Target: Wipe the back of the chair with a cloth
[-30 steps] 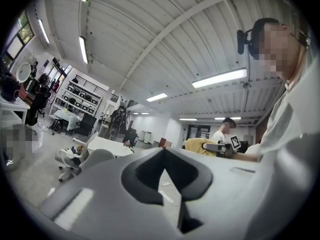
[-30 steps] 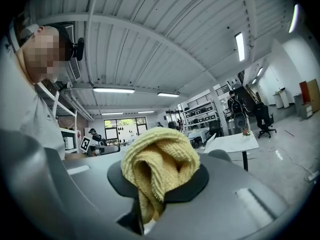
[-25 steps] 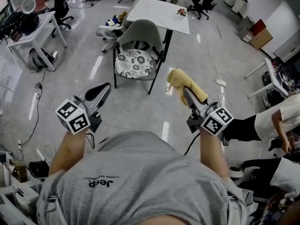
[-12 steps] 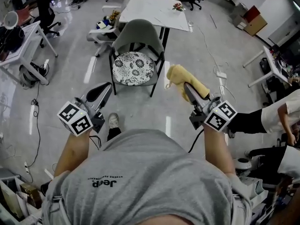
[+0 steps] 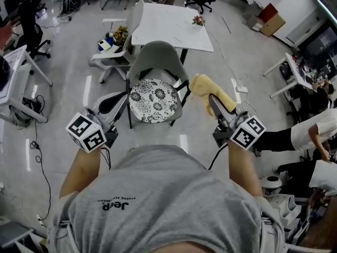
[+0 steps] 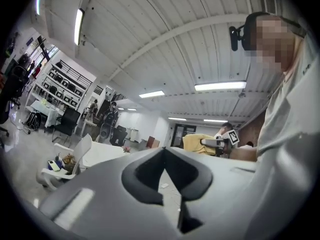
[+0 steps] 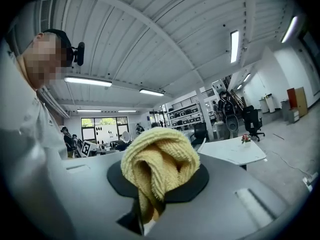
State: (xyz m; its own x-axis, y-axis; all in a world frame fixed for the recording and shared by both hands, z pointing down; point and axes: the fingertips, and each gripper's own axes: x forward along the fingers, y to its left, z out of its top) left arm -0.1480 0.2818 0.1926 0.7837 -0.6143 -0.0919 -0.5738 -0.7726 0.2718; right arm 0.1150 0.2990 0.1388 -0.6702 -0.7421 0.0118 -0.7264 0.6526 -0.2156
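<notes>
Cloth [image 5: 209, 90] sits clamped in the right gripper [image 5: 216, 105], just short of the chair [image 5: 157, 57]; the left gripper [image 5: 113, 105] has its jaws together, empty. Approach step, I'd judge: next the cloth must reach the chair's back.

The chair [image 5: 154, 80] stands before the worktop [image 5: 168, 20], with the left tongs [image 5: 122, 100] at its left and the right tongs [image 5: 212, 100], bearing the cloth [image 5: 209, 87], at its right.

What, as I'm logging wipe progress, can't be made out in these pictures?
- Rear of chair back: faces away in head view; outside both gripper views, which aim upward.
- Right gripper's jaw gap: right gripper view, cloth fills it.
- Items on white chair: head view, too small.
</notes>
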